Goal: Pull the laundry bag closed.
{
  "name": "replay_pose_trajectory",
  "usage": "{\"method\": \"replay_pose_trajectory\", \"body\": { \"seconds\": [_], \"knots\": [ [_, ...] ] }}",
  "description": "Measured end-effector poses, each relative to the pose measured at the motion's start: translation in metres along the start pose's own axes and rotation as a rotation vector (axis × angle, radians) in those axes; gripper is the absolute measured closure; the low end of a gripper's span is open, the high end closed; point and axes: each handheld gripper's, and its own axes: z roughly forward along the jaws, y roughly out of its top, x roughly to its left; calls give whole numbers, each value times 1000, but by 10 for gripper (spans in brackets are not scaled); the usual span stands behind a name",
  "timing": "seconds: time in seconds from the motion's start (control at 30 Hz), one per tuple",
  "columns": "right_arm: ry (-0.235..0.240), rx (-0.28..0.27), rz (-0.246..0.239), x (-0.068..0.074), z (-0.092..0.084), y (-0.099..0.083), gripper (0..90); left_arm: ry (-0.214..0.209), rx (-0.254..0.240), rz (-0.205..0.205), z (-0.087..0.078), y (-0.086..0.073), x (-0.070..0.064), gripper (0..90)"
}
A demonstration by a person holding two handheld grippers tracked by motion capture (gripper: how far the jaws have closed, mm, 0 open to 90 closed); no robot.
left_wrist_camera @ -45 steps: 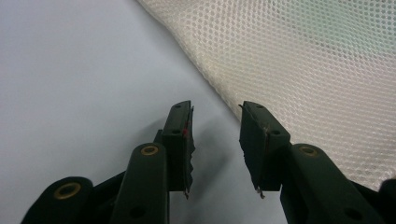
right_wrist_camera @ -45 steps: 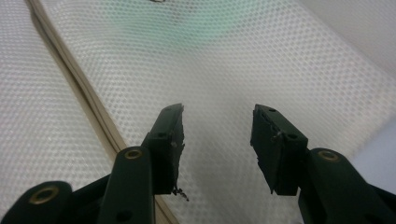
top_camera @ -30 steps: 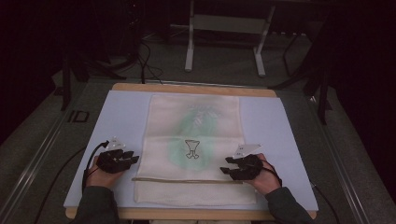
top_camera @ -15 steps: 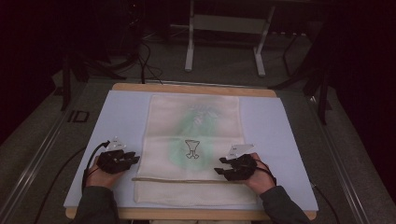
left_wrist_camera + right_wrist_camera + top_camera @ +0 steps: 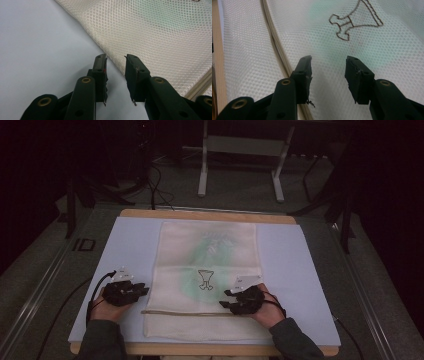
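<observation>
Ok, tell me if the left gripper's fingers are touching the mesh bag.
Cannot tell. In the left gripper view the fingers straddle the mesh bag edge, gap open, but contact underneath is hidden.

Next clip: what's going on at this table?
A person works on a cream mesh zip bag lying flat on a pale blue mat, with a black two-jaw gripper in each hand. The left gripper sits at the bag's left edge; its jaws have just been closing, nothing pinched between them yet. The right gripper hovers over the mesh beside the zip, below the brown printed motif; its jaws have just been closing too and stand apart. The bag is not yet gripped.
</observation>
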Motion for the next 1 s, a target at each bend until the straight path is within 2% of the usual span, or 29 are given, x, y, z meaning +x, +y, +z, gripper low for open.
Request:
{"method": "replay_pose_trajectory", "body": {
  "seconds": [0.27, 0.43, 0.5, 1.0],
  "knots": [
    [22, 10, -40, 11, 11, 12, 563, -6, 2, 0, 0, 0, 0, 699],
    [32, 0, -50, 15, 16, 17, 563, -9, 5, 3, 0, 0, 0, 699],
    [54, -20, -52, 20, 21, 23, 567, -11, 5, 4, 0, 0, 0, 699],
    [103, -20, -118, 41, 43, 52, 577, -16, 13, 9, 1, 0, 0, 687]
  ]
}}
